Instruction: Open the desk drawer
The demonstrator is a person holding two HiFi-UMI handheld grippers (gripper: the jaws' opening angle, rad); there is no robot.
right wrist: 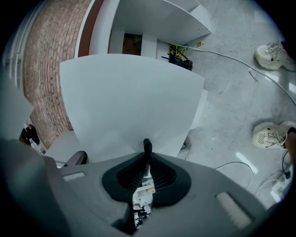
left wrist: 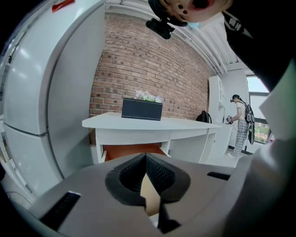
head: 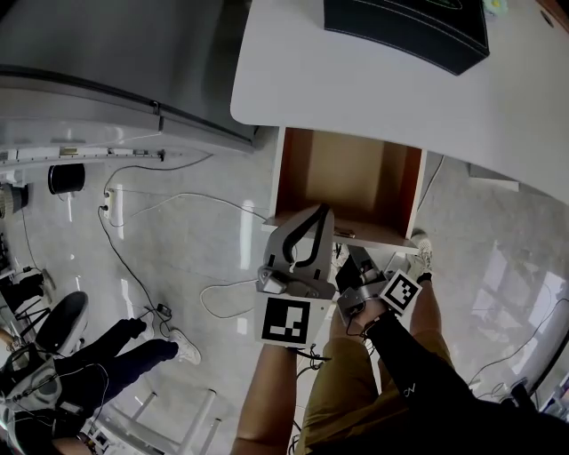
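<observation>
My right gripper [right wrist: 146, 158] clamped a dark tab [right wrist: 146, 146], probably the handle of the open desk drawer [head: 342, 173]. My left gripper [left wrist: 146, 162] was closed, empty.

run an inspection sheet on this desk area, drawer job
surface: white desk, drawer under it
job's things: drawer stands open, nothing seen on its brown inside; thin dark handle on its white front
clutter: dark box on the desk
grippers: left gripper shut, empty; right gripper shut on the handle
cables: loose cable on the floor, more beside the drawer
surroundings: grey fridge, brick wall, standing person
</observation>
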